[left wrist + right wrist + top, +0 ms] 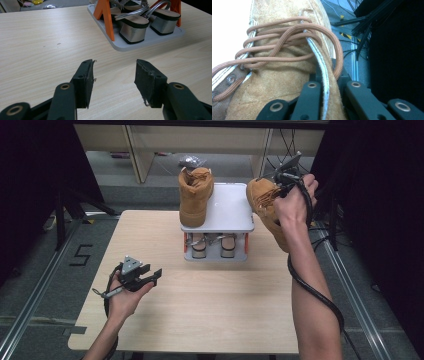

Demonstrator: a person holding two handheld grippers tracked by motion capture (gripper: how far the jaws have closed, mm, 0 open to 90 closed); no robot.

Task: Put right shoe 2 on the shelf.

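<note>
A tan suede boot (195,195) stands upright on the top shelf of a small grey rack (230,215) with orange legs. A second matching boot (267,212) hangs in the air off the rack's right side, tilted toe-down, with my right gripper (286,182) shut on the collar edge of that boot (287,75) beside its brown laces (287,42). My left gripper (150,276) rests low over the table at the front left, and in its own view the left gripper (113,80) stands open with nothing between its pads.
A pair of silver block-heel sandals (140,25) sits on the rack's lower shelf (150,41). The wooden table (200,305) stretches in front of the rack. Cables (320,295) trail from the right hand; black frames and cables stand to the right.
</note>
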